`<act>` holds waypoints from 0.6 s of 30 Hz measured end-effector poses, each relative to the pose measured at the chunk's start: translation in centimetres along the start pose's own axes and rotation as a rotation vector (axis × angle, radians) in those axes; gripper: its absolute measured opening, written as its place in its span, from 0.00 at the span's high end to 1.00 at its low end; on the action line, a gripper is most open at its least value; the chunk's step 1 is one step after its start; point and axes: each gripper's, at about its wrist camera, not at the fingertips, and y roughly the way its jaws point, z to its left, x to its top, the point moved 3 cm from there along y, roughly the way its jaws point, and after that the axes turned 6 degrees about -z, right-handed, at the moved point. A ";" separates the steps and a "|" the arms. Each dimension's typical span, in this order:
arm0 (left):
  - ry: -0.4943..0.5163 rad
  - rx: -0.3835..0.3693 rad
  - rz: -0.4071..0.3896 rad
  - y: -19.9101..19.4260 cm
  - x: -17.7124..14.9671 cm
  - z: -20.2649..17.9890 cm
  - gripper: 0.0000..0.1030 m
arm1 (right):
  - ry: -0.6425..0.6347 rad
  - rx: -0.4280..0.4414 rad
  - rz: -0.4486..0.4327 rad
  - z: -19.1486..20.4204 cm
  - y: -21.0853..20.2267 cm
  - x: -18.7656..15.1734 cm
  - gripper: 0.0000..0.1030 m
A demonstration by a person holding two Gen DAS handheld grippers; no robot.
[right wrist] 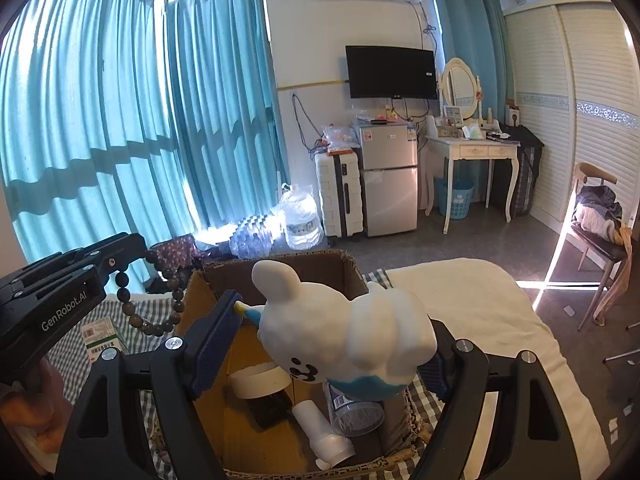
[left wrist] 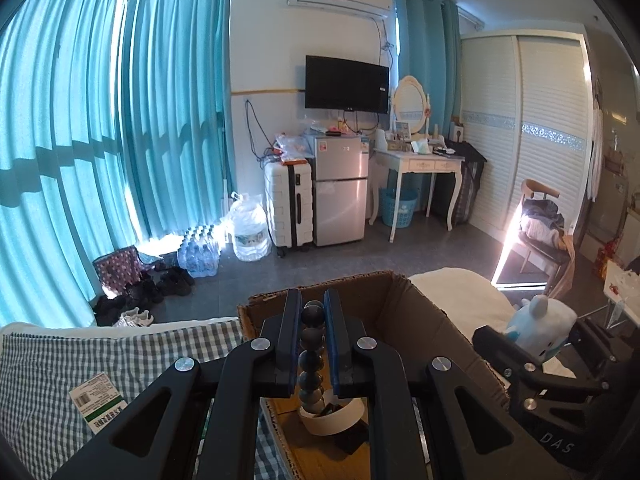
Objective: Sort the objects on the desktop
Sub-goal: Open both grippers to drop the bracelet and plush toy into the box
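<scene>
Left tongs [left wrist: 313, 312]: clamped narrow on a string of dark round wooden beads [left wrist: 311, 360], which hangs above the open brown cardboard box [left wrist: 420, 320]. Right tongs [right wrist: 336, 336]: spread wide, gripping a white-and-blue plush bear toy [right wrist: 352, 332] over the same box. Box contents: white tape ring [right wrist: 260, 380] at 9 o'clock, white plastic bottle [right wrist: 320, 428] at 6 o'clock. The box rests on a checked bedsheet [left wrist: 48, 364]. Beyond, at 12 o'clock: silver fridge [left wrist: 340, 188].

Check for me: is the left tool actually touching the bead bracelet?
Touching. The left wrist view shows the left tool shut on the bead bracelet, beads pinched between both pads; the right wrist view shows it dangling from them.
</scene>
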 end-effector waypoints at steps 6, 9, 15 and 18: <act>0.008 -0.035 0.066 2.9 -0.9 -0.7 0.89 | -0.024 -0.007 0.071 0.0 2.4 -1.2 0.24; 0.007 -0.057 0.108 4.4 -1.6 -1.1 0.89 | -0.022 0.005 0.096 0.0 3.4 -1.3 0.24; 0.001 -0.110 0.212 7.6 -3.2 -2.0 0.89 | -0.014 0.013 0.175 -0.1 5.7 -2.6 0.24; 0.003 -0.126 0.263 9.0 -4.0 -2.4 0.89 | 0.004 0.030 0.216 -0.3 6.7 -3.1 0.24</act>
